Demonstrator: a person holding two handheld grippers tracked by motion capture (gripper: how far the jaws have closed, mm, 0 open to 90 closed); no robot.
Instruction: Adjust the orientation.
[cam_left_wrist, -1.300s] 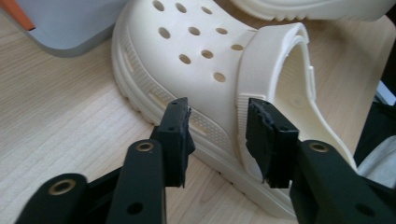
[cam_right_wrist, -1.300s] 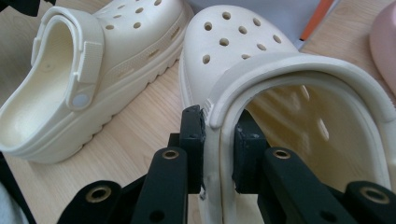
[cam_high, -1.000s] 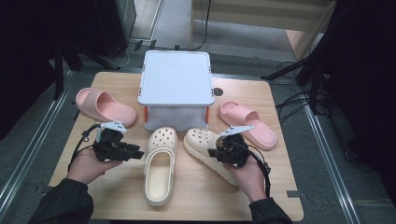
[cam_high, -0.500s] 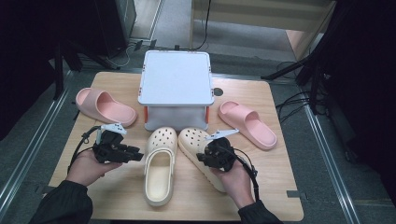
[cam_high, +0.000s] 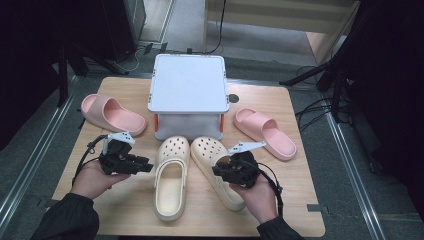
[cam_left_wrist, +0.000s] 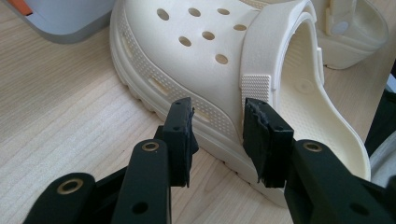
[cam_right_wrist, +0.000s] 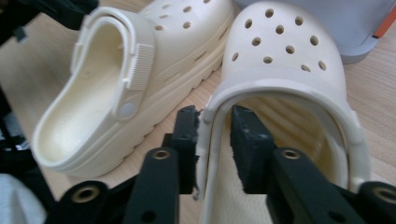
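Cream right clog (cam_right_wrist: 280, 70) has its side wall between the right claw's (cam_right_wrist: 214, 122) loosening jaws; left claw (cam_left_wrist: 217, 122) gapes beside its mate (cam_left_wrist: 224, 60).

right cream perforated rubber clog (cam_high: 216, 169): heel hidden under the right tool (cam_high: 226, 171) and hand, lower middle of the high view
grey lidded plastic box (cam_left_wrist: 60, 18): cut off at upper left corner, left gripper view

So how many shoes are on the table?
4: a pink foam slide at the left, another pink slide at the right, and two cream holey clogs side by side before the white box.
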